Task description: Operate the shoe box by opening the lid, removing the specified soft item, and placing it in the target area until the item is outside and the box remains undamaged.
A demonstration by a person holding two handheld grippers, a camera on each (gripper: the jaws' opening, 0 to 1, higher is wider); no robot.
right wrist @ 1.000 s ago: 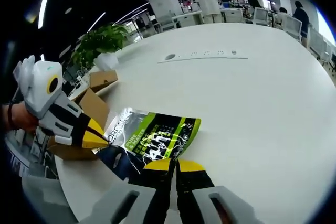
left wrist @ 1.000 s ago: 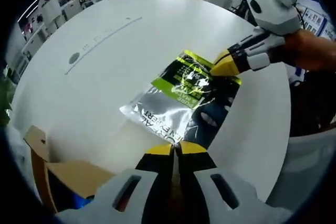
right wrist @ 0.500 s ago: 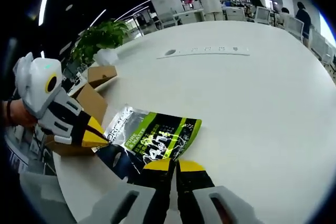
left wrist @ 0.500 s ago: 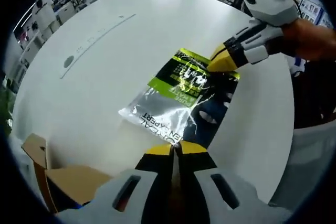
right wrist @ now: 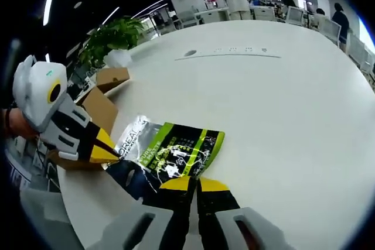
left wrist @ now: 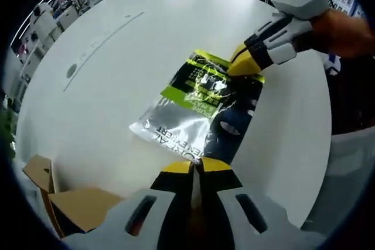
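Two tools pinch one soft item, a flat foil pouch [left wrist: 202, 109] printed in silver, green and black, which lies on the white round counter [left wrist: 117, 57] outside the shoe box. The left tool [left wrist: 196, 165] has its yellow-tipped jaws pressed together on the pouch's near edge; the right tool [left wrist: 243, 67] grips the opposite, green-printed end. In the right gripper view the right tool [right wrist: 195, 183] clamps the pouch [right wrist: 170, 153] and the left tool [right wrist: 106, 154] holds its silver corner. The open cardboard shoe box [right wrist: 96, 109] sits at the counter's edge, beside a potted plant [right wrist: 111, 39].
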